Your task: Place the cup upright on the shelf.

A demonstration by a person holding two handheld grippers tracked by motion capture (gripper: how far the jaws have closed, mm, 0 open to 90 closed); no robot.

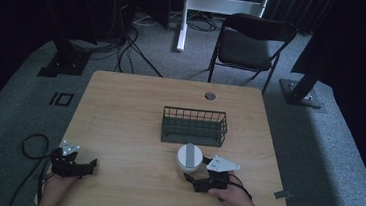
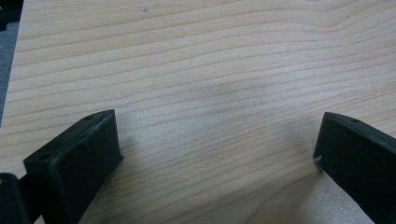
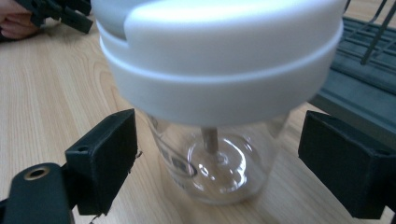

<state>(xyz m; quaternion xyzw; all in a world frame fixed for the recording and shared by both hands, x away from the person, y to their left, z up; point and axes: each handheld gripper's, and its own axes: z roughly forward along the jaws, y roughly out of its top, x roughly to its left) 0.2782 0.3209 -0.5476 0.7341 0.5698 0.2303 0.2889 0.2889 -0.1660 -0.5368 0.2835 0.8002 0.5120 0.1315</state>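
Note:
A clear plastic cup with a wide white lid stands upright on the wooden table, just in front of a dark wire basket. My right gripper is open, its two black jaws either side of the cup's clear lower body with a gap on both sides. A thin stick hangs inside the cup. My left gripper rests open near the table's front left corner, with bare wood between its jaws.
A cable hole sits near the table's far edge. A black folding chair stands behind the table, with cables and stand bases on the grey carpet. A looped cable lies left of the table.

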